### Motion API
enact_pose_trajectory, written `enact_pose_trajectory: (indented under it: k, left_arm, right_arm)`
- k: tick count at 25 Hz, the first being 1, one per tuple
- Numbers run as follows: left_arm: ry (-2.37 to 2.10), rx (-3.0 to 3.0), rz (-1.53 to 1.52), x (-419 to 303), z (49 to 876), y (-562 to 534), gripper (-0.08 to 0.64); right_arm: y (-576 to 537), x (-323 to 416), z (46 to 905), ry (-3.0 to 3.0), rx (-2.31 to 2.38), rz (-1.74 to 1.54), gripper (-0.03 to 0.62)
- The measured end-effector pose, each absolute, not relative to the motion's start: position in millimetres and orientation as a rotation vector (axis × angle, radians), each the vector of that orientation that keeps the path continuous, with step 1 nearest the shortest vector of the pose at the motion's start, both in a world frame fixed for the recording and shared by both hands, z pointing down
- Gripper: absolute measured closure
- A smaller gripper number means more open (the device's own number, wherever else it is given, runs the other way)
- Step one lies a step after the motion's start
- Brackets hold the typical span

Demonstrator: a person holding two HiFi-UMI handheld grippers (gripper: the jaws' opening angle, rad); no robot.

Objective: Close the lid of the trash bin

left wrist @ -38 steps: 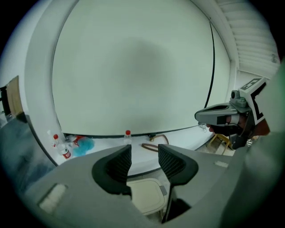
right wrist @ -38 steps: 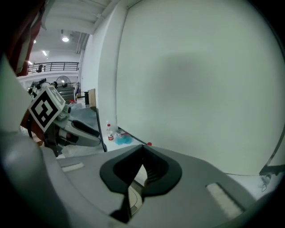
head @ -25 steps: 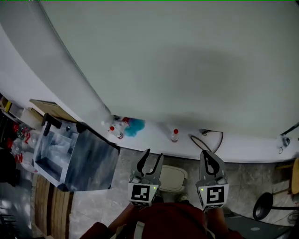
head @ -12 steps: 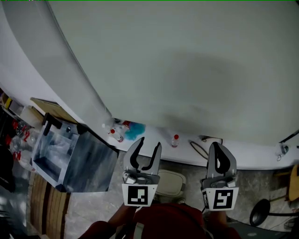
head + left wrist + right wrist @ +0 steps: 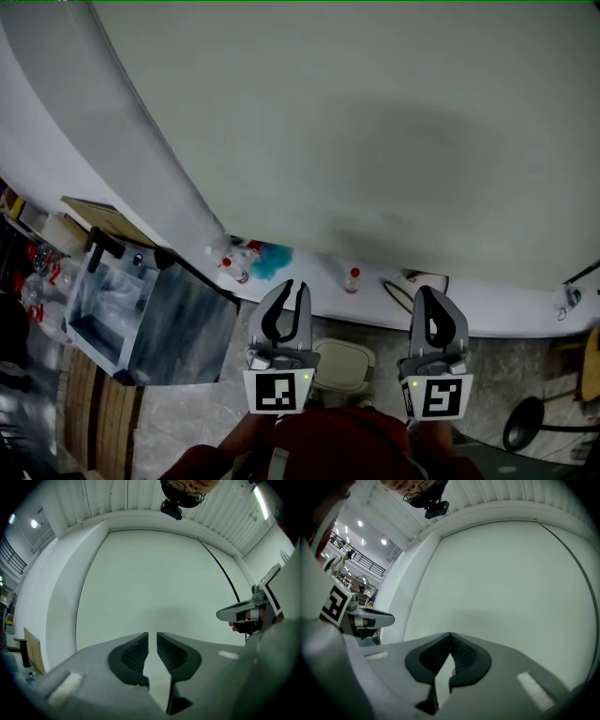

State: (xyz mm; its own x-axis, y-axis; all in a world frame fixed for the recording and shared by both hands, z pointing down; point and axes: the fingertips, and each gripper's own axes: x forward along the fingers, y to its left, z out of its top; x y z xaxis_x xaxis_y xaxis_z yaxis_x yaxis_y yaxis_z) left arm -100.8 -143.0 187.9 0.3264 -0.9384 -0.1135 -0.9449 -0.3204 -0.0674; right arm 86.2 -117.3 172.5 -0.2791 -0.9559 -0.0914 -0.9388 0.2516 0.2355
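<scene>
The trash bin [image 5: 345, 364] is a small beige bin on the stone floor, seen from above between my two grippers; its lid looks flat on top. Both grippers are held up in front of the pale wall [image 5: 356, 122], above the bin and touching nothing. My left gripper [image 5: 292, 292] has just been closing its jaws; a narrow gap remains and nothing is between them, as the left gripper view shows [image 5: 153, 635]. The fingertips of my right gripper [image 5: 432, 298] meet with nothing held [image 5: 450, 634].
A grey cabinet with translucent drawers [image 5: 150, 323] stands at the left. Small red-capped bottles [image 5: 232, 266] [image 5: 352, 278], a blue object [image 5: 273, 258] and a looped cable [image 5: 401, 294] lie along the wall's foot. A dark round object [image 5: 525, 422] stands at the right.
Both grippers have risen in front of the wall. The left gripper's jaws have gone from wide apart to a narrow gap. The right gripper stays shut.
</scene>
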Motion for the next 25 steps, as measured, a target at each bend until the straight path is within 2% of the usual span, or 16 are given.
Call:
enact_pose_trajectory:
  k: [3,25]
  left_arm:
    - [1.753,-2.449,0.074,-100,188,-142,0.555]
    - [1.733,-2.431,0.023,-92,191,-121,0.555]
  right_arm:
    - [-116,86,175,-2.429,1.836,-0.362,0.591]
    - [-96,90,181,-2.458,1.839,-0.332,0.591]
